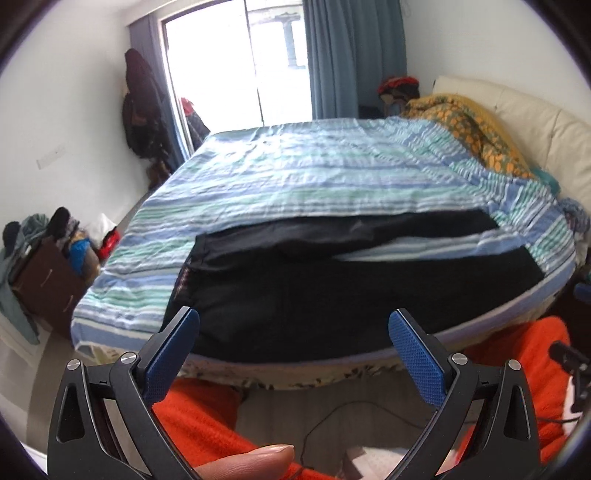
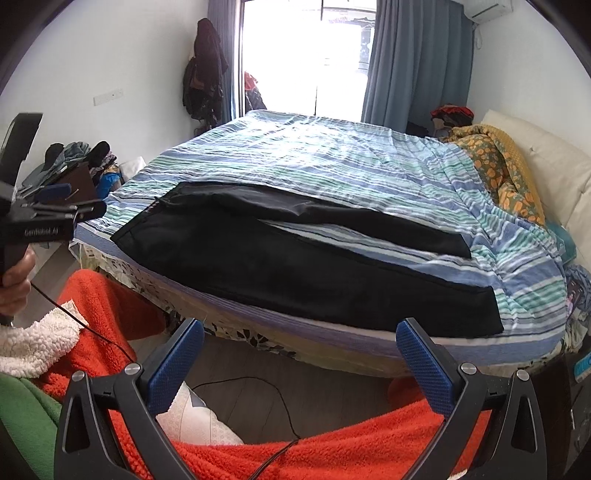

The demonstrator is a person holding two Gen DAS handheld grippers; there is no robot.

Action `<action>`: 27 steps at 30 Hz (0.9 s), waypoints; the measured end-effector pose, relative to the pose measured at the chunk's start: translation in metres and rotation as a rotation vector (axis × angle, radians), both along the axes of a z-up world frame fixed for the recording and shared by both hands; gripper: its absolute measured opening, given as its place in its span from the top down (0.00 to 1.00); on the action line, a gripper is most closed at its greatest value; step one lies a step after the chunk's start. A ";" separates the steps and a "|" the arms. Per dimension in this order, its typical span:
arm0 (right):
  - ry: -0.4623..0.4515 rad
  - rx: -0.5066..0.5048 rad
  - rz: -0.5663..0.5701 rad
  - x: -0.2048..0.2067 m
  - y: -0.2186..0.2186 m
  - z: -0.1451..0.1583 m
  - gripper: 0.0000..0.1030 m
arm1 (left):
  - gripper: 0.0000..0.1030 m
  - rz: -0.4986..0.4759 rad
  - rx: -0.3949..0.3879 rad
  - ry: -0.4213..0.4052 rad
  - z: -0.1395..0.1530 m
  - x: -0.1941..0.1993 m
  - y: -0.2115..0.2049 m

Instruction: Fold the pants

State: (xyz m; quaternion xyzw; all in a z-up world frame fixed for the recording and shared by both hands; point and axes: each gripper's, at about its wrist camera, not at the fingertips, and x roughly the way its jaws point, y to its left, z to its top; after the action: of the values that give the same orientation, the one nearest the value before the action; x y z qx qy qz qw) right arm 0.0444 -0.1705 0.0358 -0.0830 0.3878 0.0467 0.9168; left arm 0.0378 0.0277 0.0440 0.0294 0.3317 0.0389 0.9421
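Both tongs gape wide and hold nothing: the left tongs and the right tongs hover short of the bed's near edge. Black pants lie flat, legs spread apart, on the striped bed beyond them.

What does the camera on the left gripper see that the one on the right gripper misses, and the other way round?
Only the left wrist view shows a fingertip at the bottom edge. Only the right wrist view shows the left gripper held in a hand, and an air conditioner on the wall. Both show the black pants spread on the striped bed, a yellow blanket, and open jaws.
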 end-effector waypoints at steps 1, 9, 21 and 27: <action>-0.036 -0.010 0.009 0.008 0.000 0.005 0.00 | 0.00 -0.006 -0.012 -0.042 0.010 0.005 0.000; -0.350 0.039 0.036 0.038 0.003 0.035 0.00 | 0.00 0.053 -0.128 -0.057 -0.008 0.061 0.001; 0.115 0.398 -0.012 0.112 -0.046 -0.100 0.00 | 0.01 0.033 -0.138 0.298 -0.140 0.115 -0.027; 0.205 0.585 -0.122 0.149 -0.102 -0.129 0.00 | 0.01 0.061 -0.175 0.301 -0.150 0.177 -0.009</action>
State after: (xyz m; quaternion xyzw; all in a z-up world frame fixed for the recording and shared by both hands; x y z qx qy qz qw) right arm 0.1931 -0.2722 -0.0927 0.2127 0.4524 0.1093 0.8592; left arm 0.2150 0.0191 -0.1056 -0.0576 0.4718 0.0338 0.8792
